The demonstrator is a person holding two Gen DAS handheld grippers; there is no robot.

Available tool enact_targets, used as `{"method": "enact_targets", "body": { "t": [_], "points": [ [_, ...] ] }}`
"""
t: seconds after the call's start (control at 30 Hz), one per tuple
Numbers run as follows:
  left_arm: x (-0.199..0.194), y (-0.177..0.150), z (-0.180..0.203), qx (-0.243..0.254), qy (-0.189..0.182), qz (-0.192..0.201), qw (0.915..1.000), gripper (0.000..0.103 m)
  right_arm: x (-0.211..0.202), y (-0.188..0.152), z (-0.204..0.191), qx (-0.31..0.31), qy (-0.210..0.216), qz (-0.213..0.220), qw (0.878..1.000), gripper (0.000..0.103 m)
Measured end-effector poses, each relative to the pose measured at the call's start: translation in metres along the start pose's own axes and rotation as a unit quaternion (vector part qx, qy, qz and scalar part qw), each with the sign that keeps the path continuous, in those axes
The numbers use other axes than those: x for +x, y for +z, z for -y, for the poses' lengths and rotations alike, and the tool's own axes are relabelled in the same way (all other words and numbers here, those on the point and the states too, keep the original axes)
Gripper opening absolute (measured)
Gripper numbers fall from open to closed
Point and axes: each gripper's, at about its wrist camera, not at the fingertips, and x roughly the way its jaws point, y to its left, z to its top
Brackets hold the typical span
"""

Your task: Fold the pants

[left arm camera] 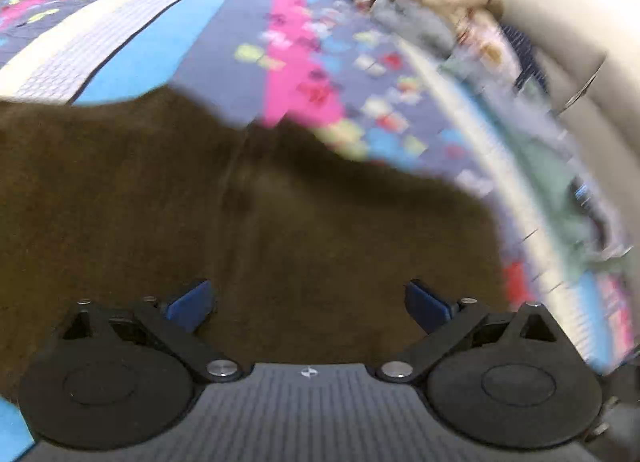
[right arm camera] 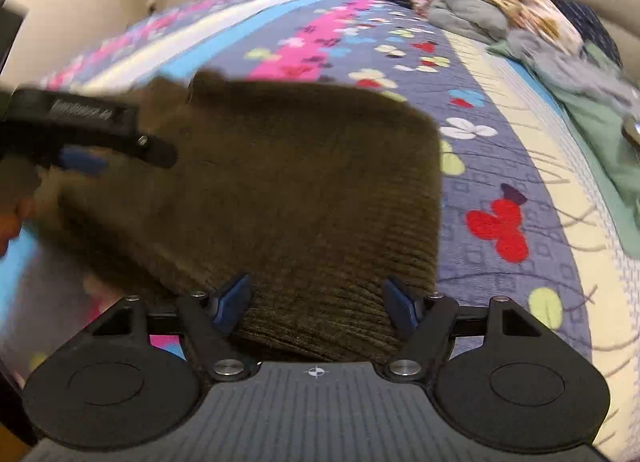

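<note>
Between folds, by the look of it: brown corduroy pants (right arm camera: 288, 190) lying folded into a rough block on the patterned bed quilt (right arm camera: 520, 166), near edge under both tools. Left hand-held gripper (left arm camera: 308, 302) spread wide above the fabric, gripping nothing. Right hand-held gripper (right arm camera: 316, 302) parted over the near hem, pads apparently clear of the cloth. Next, probably: pinch near edge, carry toward far edge.

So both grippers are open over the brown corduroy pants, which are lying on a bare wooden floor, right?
Not a floor. The pants lie on a patterned quilt on a bed, as the right wrist view shows. The left gripper and right gripper are indeed open over them.
</note>
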Motion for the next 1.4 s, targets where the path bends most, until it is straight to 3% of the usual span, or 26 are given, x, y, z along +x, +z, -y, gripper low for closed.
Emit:
{"method": "enact_targets", "body": {
  "t": [0.13,0.2,0.33,0.43,0.5,0.57,0.67,0.77,0.9,1.0,1.07,1.1,1.13,1.2,1.23,1.3,1.4],
  "points": [
    [0.019,0.048,0.048,0.030,-0.048,0.030,0.9979,0.103,-0.007,0.005,0.009,0.023,0.007,0.039,0.999,0.078],
    [0.049,0.062,0.071,0.047,-0.056,0.007,0.9973,0.103,0.005,0.002,0.013,0.028,-0.001,0.023,0.999,0.078],
    [0.135,0.075,0.074,0.043,-0.011,-0.076,0.9961,0.103,0.019,-0.016,0.018,0.042,-0.002,0.010,0.999,0.078],
    [0.156,0.086,0.073,0.009,0.004,-0.090,0.9959,0.103,0.018,-0.018,0.010,0.008,-0.004,0.017,1.000,0.080],
    [0.150,0.092,0.075,0.006,0.009,-0.104,0.9945,0.103,0.018,-0.018,0.013,0.014,0.001,0.015,1.000,0.081],
    [0.134,0.098,0.073,-0.004,-0.014,-0.109,0.9939,0.103,0.016,-0.014,0.017,0.024,0.008,0.011,1.000,0.081],
    [0.089,0.108,0.058,-0.029,-0.036,-0.063,0.9970,0.103,0.002,-0.005,0.023,0.052,0.018,0.027,0.998,0.080],
    [0.063,0.112,0.038,-0.041,0.001,-0.038,0.9984,0.103,-0.009,0.014,0.025,0.051,0.025,0.062,0.996,0.083],
    [0.036,0.085,0.009,-0.042,0.046,-0.031,0.9976,0.103,0.010,0.066,0.031,0.048,0.042,0.089,0.994,0.084],
    [0.022,0.050,-0.011,-0.055,0.035,-0.060,0.9961,0.103,0.057,0.107,0.038,0.033,0.060,0.058,0.996,0.080],
    [0.024,0.024,-0.021,-0.059,0.037,-0.096,0.9930,0.103,0.102,0.122,0.044,0.031,0.064,-0.002,0.997,0.073],
    [0.031,0.009,-0.026,-0.061,0.050,-0.122,0.9894,0.103,0.126,0.123,0.046,0.033,0.061,-0.043,0.997,0.074],
    [0.035,-0.003,-0.030,-0.044,0.053,-0.123,0.9900,0.103,0.137,0.121,0.044,0.022,0.058,-0.054,0.997,0.076],
    [0.030,-0.014,-0.020,0.020,0.056,-0.099,0.9933,0.103,0.130,0.117,0.036,-0.011,0.068,-0.039,0.997,0.086],
    [0.029,-0.016,-0.011,0.052,0.067,-0.103,0.9911,0.103,0.118,0.116,0.036,-0.011,0.064,-0.028,0.997,0.085],
    [0.023,-0.017,-0.002,0.071,0.075,-0.110,0.9886,0.103,0.085,0.109,0.051,0.025,0.069,0.003,0.997,0.087],
    [-0.003,-0.022,0.003,0.068,0.058,-0.069,0.9936,0.103,0.033,0.080,0.088,0.117,0.064,0.033,0.991,0.095]
  ]
}}
